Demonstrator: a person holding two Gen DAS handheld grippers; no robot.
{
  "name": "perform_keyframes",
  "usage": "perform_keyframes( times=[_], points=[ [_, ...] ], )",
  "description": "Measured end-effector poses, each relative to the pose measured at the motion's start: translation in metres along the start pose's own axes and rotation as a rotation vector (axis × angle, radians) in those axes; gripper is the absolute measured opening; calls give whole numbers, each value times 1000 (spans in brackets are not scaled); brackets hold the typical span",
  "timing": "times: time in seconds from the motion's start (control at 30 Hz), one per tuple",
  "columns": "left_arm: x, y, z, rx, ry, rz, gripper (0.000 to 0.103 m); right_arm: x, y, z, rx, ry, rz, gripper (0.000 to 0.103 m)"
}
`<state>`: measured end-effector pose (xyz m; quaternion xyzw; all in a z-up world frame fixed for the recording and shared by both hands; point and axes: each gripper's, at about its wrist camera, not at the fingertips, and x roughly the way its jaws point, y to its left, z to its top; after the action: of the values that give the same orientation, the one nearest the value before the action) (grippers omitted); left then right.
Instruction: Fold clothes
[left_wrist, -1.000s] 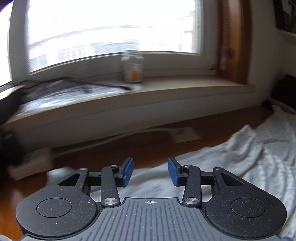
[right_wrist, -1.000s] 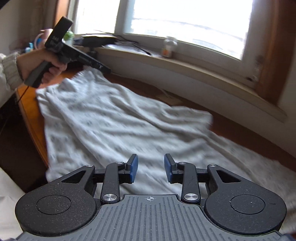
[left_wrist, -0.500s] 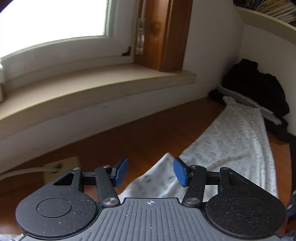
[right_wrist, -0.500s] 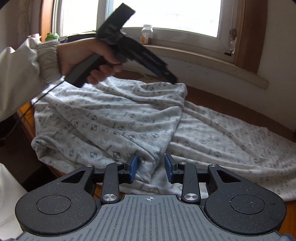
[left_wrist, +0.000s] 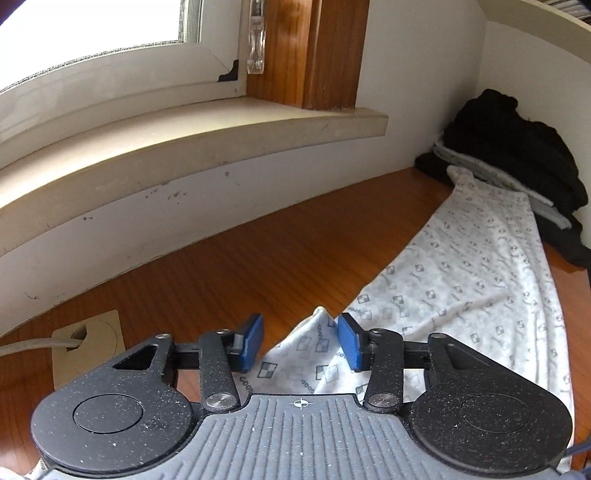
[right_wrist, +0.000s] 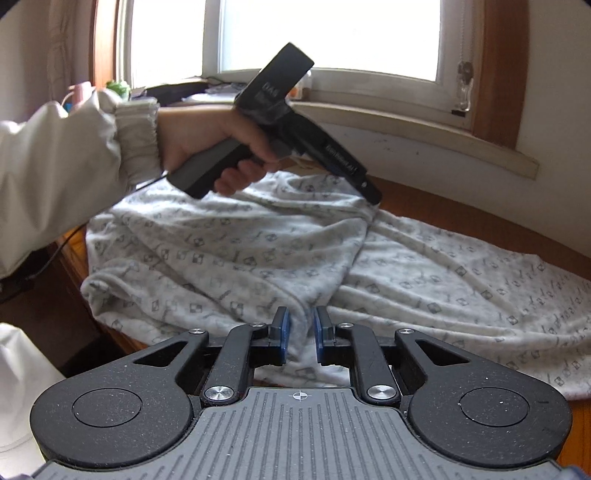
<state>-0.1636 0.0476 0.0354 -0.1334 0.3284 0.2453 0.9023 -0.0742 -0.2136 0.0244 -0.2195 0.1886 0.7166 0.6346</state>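
- Wood-topped table (left_wrist: 229, 266) fills most of the left wrist view, with the printed grey-white garment (left_wrist: 476, 266) running along its right side toward the far right corner.
- Left gripper (left_wrist: 300, 343) has its blue pads (left_wrist: 253, 341) spread apart, and a peaked corner of the garment sticks up in the gap, not pinched.
- Far right corner has a pile of black clothes (left_wrist: 517, 155) against the wall, touching the garment's end. A beige cable grommet (left_wrist: 88, 343) sits near the left edge.
- Right wrist view: the garment (right_wrist: 236, 251) is bunched over the table's near left edge, flatter to the right.
- Right gripper (right_wrist: 301, 338) is parted with a narrow gap, a fold of the fabric rising between the fingers; can't tell if they touch it.
- Left hand (right_wrist: 210, 136) holds the other gripper (right_wrist: 373, 195) with its tip down at a raised fold.
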Motion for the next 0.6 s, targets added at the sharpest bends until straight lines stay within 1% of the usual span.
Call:
perform_keyframes(
  times=[0.07, 0.13, 0.17, 0.23, 0.3, 0.43, 0.53, 0.6],
  points=[
    [2, 1, 0, -3, 1, -2, 40, 6, 1, 3, -14, 11, -1, 15],
    [2, 2, 0, -6, 3, -6, 37, 14, 5, 6, -46, 36, 5, 15],
    [2, 1, 0, -4, 2, -7, 33, 17, 7, 6, -60, 44, 3, 15],
    [2, 1, 0, 1, 1, -9, 23, 21, 10, 6, -78, 52, -3, 13],
    [2, 0, 0, 8, -3, -11, 2, 19, 9, 6, -68, 42, -4, 5],
    [-2, -5, -2, 45, -53, 37, 0, -1, 10, 3, -43, -14, -13, 4],
    [-7, -5, 0, 27, -92, 31, 0, -19, 14, -1, -33, -57, -25, 3],
    [-10, -4, 2, 21, -107, 46, 0, -29, 19, -4, -21, -85, -34, 3]
  ],
)
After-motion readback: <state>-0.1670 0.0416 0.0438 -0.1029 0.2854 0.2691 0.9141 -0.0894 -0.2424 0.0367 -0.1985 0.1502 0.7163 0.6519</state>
